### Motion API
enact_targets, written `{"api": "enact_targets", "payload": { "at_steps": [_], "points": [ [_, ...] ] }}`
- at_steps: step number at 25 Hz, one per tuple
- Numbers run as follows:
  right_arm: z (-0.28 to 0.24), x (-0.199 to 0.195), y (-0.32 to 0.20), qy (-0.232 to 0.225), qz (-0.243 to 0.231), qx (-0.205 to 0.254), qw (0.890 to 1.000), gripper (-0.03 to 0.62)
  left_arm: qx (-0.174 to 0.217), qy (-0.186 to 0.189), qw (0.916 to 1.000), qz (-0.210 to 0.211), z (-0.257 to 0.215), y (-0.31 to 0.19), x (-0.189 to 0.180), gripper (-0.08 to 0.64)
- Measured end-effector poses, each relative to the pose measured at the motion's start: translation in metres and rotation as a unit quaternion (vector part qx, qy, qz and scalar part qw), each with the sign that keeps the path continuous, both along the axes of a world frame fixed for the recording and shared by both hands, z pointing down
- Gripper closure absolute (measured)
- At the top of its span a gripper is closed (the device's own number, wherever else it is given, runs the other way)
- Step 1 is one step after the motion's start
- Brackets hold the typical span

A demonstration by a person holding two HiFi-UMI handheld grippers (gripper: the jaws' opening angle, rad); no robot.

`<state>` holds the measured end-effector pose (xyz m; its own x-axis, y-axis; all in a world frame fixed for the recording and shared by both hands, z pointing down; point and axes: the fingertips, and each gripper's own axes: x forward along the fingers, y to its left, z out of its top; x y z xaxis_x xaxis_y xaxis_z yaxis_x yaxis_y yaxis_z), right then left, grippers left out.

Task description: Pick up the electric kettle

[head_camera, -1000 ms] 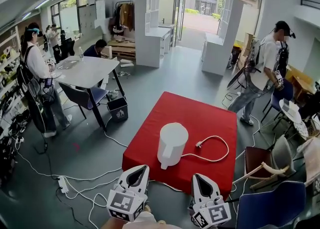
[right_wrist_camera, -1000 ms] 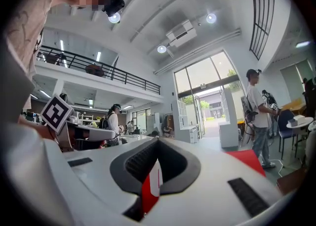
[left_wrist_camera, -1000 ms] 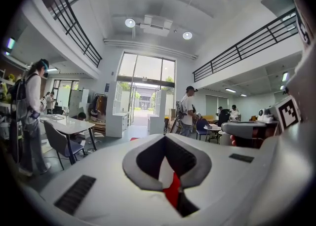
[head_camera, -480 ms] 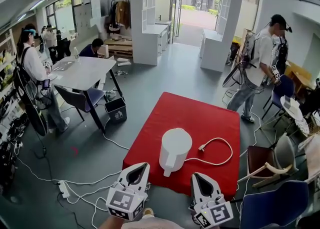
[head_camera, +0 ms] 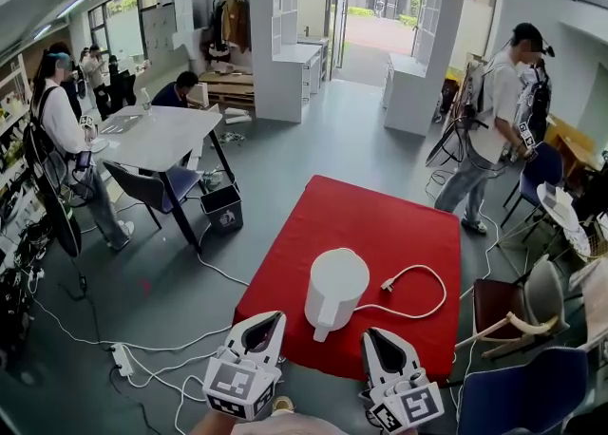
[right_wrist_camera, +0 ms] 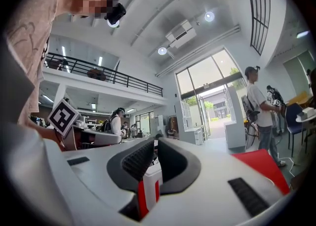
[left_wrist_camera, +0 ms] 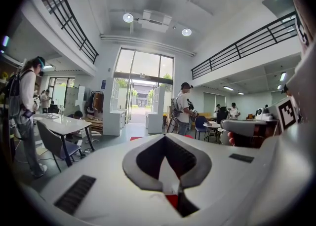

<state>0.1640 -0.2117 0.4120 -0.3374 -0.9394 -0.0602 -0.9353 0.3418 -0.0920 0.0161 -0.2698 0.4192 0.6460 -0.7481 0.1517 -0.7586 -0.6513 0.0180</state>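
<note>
On the red table: the kettle is standing upright near our edge, lid on, its handle facing back toward us.
Beside the kettle: its cord is lying in a loop on the table to the right, with the plug resting loose near the body.
Left gripper: we are holding it low at the table's near edge, pointing away from us and dipping slightly. Its tips are sitting just left of the handle and not touching it.
Left jaws: they are standing a little apart and gripping nothing; the white kettle is showing through the gap in the left gripper view.
Right gripper: we are holding it about level alongside the left one, its tips just right of the handle and clear of it.
Right jaws: they have just been opening and are standing a narrow crack apart, with nothing between them; a sliver of the kettle is showing beyond.
</note>
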Motion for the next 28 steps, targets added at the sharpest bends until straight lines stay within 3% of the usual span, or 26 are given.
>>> {"api": "enact_targets", "payload": {
  "at_steps": [2,4,5,13,15,16,28],
  "points": [
    [0.0,-0.001,-0.002,-0.003,-0.007,0.001,1.0,0.519,-0.002,0.0,1.0,-0.001,0.002,-0.001,0.0,0.571],
    [0.0,-0.006,-0.006,-0.014,-0.024,0.0,1.0,0.328,-0.005,0.001,1.0,-0.001,0.003,-0.004,-0.002,0.571],
    [0.0,-0.008,-0.008,-0.018,-0.032,0.001,0.999,0.265,-0.006,0.001,1.0,-0.002,0.004,-0.006,-0.003,0.571],
    [0.004,-0.016,-0.019,-0.011,-0.058,0.002,0.998,0.261,-0.011,0.003,0.9999,-0.005,0.008,-0.015,-0.004,0.569],
    [0.013,-0.019,-0.021,-0.004,-0.069,-0.005,0.998,0.284,-0.012,0.003,0.9999,-0.006,0.008,-0.017,-0.004,0.569],
    [0.019,-0.021,-0.022,0.001,-0.076,-0.01,0.997,0.307,-0.012,0.003,0.9999,-0.006,0.008,-0.018,-0.004,0.571],
    [0.115,-0.043,-0.022,0.001,-0.131,-0.104,0.986,0.307,-0.016,-0.003,0.9996,-0.024,0.012,-0.029,-0.015,0.569]
  ]
}}
